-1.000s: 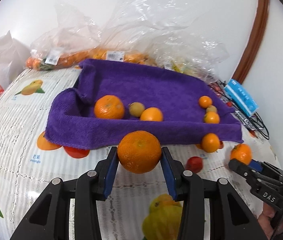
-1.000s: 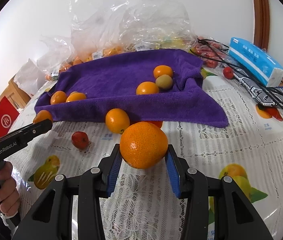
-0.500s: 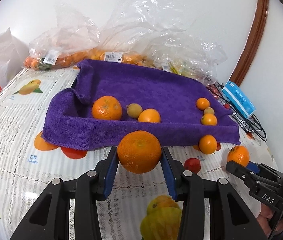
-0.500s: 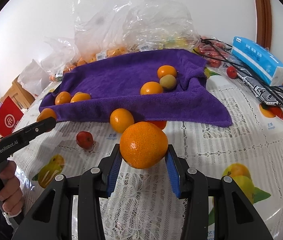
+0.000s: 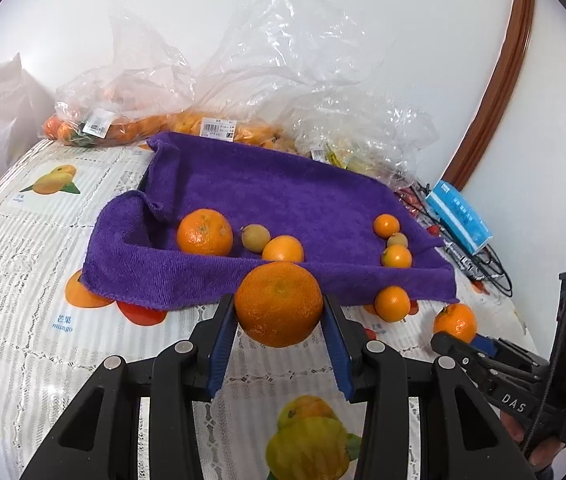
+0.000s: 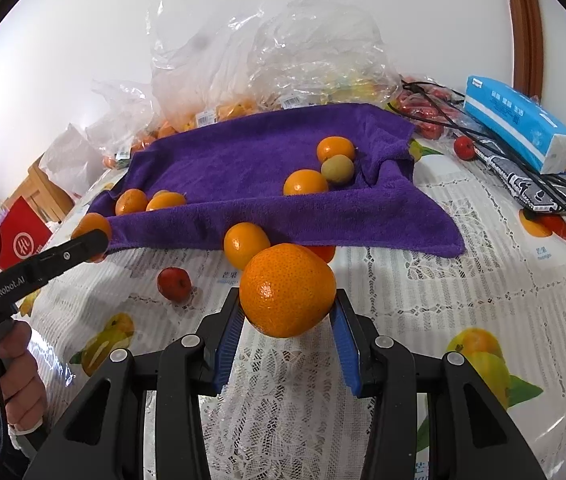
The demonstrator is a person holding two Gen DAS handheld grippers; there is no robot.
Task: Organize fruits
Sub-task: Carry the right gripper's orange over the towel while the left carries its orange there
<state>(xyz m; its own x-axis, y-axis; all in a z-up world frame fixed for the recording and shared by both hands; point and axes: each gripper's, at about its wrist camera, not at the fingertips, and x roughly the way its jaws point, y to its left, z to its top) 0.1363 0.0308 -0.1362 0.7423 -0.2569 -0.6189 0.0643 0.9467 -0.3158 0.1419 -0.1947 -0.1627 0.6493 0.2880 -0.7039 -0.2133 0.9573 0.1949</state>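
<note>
Each gripper clamps a round, dimpled orange between its blue ribbed pads: the left gripper [image 5: 279,312] holds one orange [image 5: 279,304], the right gripper [image 6: 287,304] another orange [image 6: 287,290], both above the lace-patterned tablecloth [image 6: 423,300]. Ahead, the fuzzy purple towel [image 5: 283,196] with upturned edges cradles small fruit. A loose tangerine [image 6: 246,243] and red fruit [image 6: 174,283] lie before its near hem, crinkled plastic bags [image 5: 283,80] behind.

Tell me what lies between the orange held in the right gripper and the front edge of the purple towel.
In the right wrist view, one loose orange sits on the tablecloth between the held orange and the purple towel, against the towel's front edge.
</note>
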